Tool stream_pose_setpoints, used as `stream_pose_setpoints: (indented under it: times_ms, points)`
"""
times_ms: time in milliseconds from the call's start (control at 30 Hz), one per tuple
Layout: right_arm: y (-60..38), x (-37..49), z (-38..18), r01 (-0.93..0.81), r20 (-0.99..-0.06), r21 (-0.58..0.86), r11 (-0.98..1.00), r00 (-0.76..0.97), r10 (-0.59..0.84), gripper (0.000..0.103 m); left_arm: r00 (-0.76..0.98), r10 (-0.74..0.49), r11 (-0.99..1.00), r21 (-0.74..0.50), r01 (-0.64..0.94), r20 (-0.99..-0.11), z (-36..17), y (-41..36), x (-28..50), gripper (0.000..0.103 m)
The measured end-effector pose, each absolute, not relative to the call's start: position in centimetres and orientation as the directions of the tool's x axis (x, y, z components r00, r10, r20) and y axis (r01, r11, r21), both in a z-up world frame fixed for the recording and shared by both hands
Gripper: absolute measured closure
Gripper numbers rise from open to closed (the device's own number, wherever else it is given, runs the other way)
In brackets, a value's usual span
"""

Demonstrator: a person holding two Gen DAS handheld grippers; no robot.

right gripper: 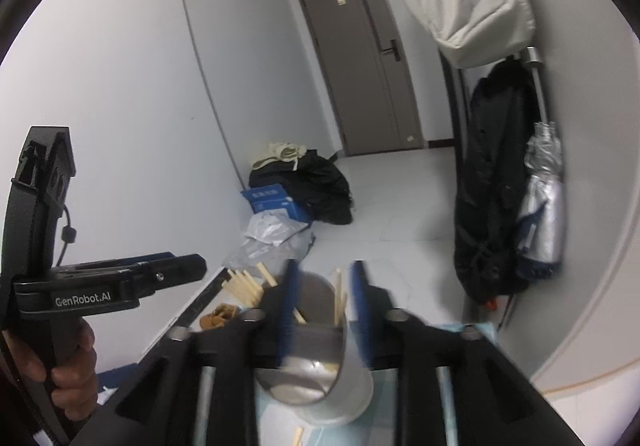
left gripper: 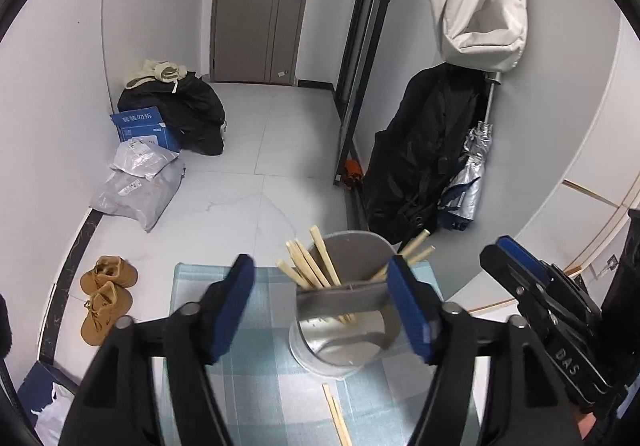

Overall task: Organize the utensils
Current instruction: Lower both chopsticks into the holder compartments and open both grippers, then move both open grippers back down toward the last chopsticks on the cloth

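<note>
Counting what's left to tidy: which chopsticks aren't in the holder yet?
The pair of chopsticks lying flat on the checked cloth in front of the holder; all the others stand inside it.

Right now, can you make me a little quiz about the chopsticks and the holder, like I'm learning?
1. True or false: every chopstick is inside the grey holder.
2. What lies on the checked cloth in front of the holder?
A. a spoon
B. loose chopsticks
C. a cup
3. Are the left gripper jaws open or shut?

Key: 1 false; 2 B; 3 open, nothing pressed between them.
</note>
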State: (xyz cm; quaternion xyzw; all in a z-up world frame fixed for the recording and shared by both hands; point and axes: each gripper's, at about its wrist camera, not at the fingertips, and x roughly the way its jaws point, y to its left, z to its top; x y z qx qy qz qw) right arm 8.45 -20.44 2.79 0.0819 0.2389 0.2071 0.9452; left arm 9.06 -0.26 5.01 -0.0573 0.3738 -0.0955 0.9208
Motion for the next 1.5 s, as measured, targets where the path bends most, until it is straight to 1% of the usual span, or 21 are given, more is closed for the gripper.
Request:
stream_pose_setpoints:
  times_ms: [33,67,167,267,433,567,633,700,767,1000,1133,1200,1367,1500]
  points:
    - [-20.7,7.8,3.0,-0.337,-0.410,0.246,0.909,0.813,0.412,0.057,0.710,-0.207,0.978,-0.172,0.122,-0.673,5.1,-0.3,8.6,0.029]
    - [-20.9,7.2,3.1,-0.325,-0.404,0.242,0.914,0.823,0.400,0.052,0.718,-0.197,0.979,-0.168,0.113,-0.668,5.3,-0.3,8.2,0.029]
    - [-21.7,5.4,3.6,-0.296,-0.387,0.246,0.923,0.843,0.374,0.046,0.747,-0.177,0.982,-0.161,0.094,-0.641,5.8,-0.3,6.7,0.026]
    - [-22.2,3.8,4.0,-0.271,-0.368,0.243,0.932,0.863,0.346,0.033,0.768,-0.158,0.984,-0.160,0.073,-0.621,6.1,-0.3,5.5,0.020]
    - [-22.5,1.3,4.1,-0.266,-0.348,0.223,0.938,0.877,0.331,0.026,0.799,-0.126,0.988,-0.143,0.051,-0.588,6.1,-0.3,3.4,0.012]
    - [-22.4,-0.3,3.7,-0.269,-0.339,0.207,0.941,0.882,0.327,0.018,0.822,-0.114,0.989,-0.138,0.044,-0.558,5.9,-0.2,1.9,0.011]
    - [-22.3,-1.0,3.4,-0.271,-0.338,0.200,0.941,0.883,0.326,0.017,0.833,-0.102,0.991,-0.130,0.036,-0.543,5.8,-0.2,1.4,0.007]
    - [-22.2,-1.4,3.0,-0.274,-0.345,0.196,0.942,0.879,0.328,0.014,0.839,-0.096,0.992,-0.124,0.034,-0.536,5.6,-0.2,1.0,0.004]
    - [-21.9,-2.0,2.6,-0.282,-0.353,0.185,0.941,0.875,0.331,0.013,0.848,-0.094,0.992,-0.125,0.032,-0.522,5.2,-0.1,0.2,0.002]
    - [-21.2,-3.7,0.1,-0.255,-0.385,0.123,0.959,0.879,0.283,0.007,0.845,-0.091,0.994,-0.096,0.047,-0.528,2.7,-0.2,-0.9,0.002]
    - [-20.9,-4.3,-1.0,-0.291,-0.397,0.097,0.952,0.866,0.305,0.006,0.846,-0.088,0.993,-0.110,0.035,-0.526,1.4,0.4,-1.1,0.002]
    - [-20.6,-4.5,-1.7,-0.296,-0.418,0.074,0.952,0.858,0.299,0.005,0.844,-0.086,0.992,-0.121,0.025,-0.529,0.8,0.6,-1.2,0.002]
    - [-20.6,-3.8,-3.3,-0.288,-0.471,0.073,0.955,0.834,0.287,0.005,0.835,-0.042,0.993,-0.115,-0.026,-0.548,-1.4,0.9,-0.9,0.002]
    - [-20.3,-3.1,-4.4,-0.295,-0.508,0.076,0.952,0.810,0.292,0.005,0.808,-0.043,0.989,-0.139,-0.048,-0.587,-3.5,1.6,-0.3,0.002]
